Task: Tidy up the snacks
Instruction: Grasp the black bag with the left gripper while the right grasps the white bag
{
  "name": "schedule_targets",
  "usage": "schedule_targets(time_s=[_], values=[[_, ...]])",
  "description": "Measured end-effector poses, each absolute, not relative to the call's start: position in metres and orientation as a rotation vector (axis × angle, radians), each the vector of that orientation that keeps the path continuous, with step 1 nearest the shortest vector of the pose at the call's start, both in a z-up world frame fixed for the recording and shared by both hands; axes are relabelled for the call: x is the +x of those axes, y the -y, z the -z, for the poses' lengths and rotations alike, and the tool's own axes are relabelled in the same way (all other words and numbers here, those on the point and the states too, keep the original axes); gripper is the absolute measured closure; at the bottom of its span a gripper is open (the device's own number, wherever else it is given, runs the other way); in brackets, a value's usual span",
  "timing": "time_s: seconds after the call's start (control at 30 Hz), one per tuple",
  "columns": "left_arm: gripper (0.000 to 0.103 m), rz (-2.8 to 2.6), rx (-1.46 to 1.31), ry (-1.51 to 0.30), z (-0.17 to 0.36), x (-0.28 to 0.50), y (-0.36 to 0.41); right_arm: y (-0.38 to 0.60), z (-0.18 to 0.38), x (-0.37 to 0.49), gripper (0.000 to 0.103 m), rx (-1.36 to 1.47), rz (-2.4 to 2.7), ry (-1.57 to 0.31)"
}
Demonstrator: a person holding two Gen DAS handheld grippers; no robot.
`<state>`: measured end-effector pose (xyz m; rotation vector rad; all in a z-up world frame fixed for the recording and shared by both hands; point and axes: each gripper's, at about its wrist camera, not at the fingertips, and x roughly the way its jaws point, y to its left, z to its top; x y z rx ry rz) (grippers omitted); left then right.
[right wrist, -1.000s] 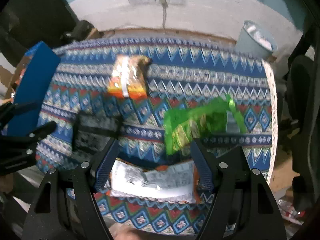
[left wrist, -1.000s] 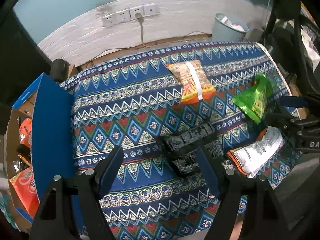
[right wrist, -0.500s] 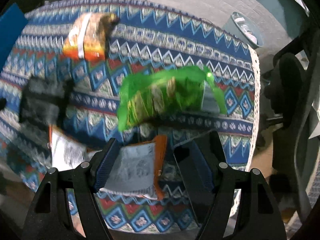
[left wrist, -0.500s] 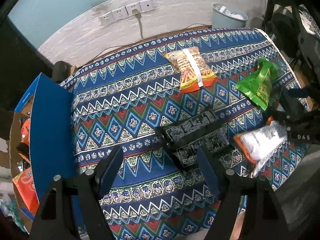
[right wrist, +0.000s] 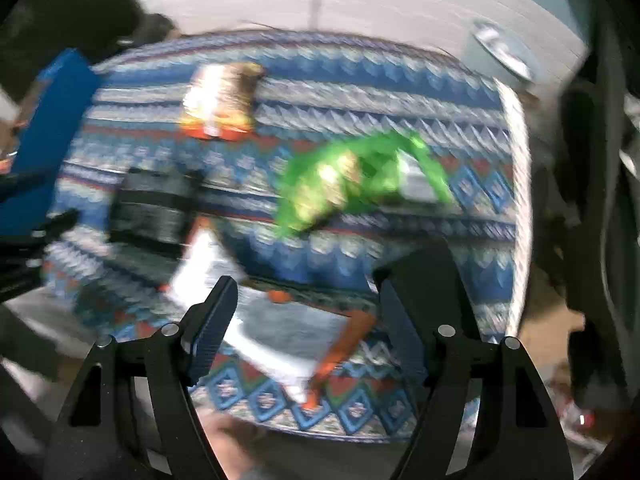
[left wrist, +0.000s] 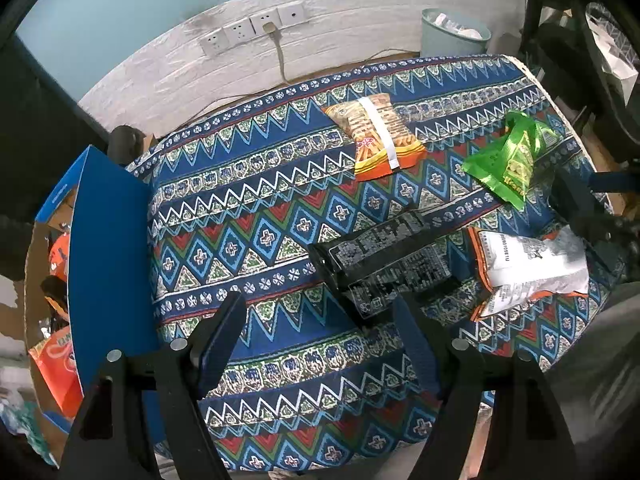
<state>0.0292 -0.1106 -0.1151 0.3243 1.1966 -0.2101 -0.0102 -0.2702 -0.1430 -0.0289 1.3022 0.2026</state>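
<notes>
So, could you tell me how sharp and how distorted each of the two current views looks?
Left wrist view: sharp, print legible on the black packet, fisheye bowing the tablecloth edges. Right wrist view: heavy motion blur smearing the green bag and white packet; only the right gripper itself stays crisp.

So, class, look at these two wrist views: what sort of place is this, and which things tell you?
Probably a lived-in room at home or a small office, not a shop. A patterned tablecloth bears loose snack packets; behind it, wall sockets with a plugged cable and a waste bin.
</notes>
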Motion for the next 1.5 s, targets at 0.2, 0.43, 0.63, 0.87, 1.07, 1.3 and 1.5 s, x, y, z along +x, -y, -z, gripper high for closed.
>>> schedule_targets(time_s=[0.2, 0.43, 0.63, 0.87, 1.07, 1.3, 1.5], values=[[0.022, 0.209, 0.311, -1.221, 0.122, 0.024, 0.103, 0.226, 0.157, -0.017, 0.030, -0.232, -0.371, -1.337], [0.022, 0.216, 0.283, -1.254, 0.133, 0.024, 0.100, 0.205, 0.183, -0.020, 0.030, -0.399, -0.398, -1.393], [0.022, 0.221, 0.217, -1.305, 0.143, 0.030, 0.096, 0.200, 0.208, -0.010, 0.030, -0.428, -0.371, -1.438], [0.022, 0.222, 0.123, -1.326, 0.149, 0.039, 0.098, 0.207, 0.211, 0.016, 0.039, -0.268, -0.337, -1.431], [0.021, 0.216, 0.042, -1.344, 0.159, 0.052, 0.107, 0.220, 0.218, 0.042, 0.055, -0.159, -0.253, -1.416], [0.021, 0.214, 0.019, -1.352, 0.167, 0.063, 0.123, 0.243, 0.206, 0.072, 0.058, -0.044, -0.192, -1.358], [0.021, 0.180, -0.064, -1.384, 0.179, 0.073, 0.129, 0.251, 0.203, 0.071, 0.057, -0.022, -0.205, -1.372]])
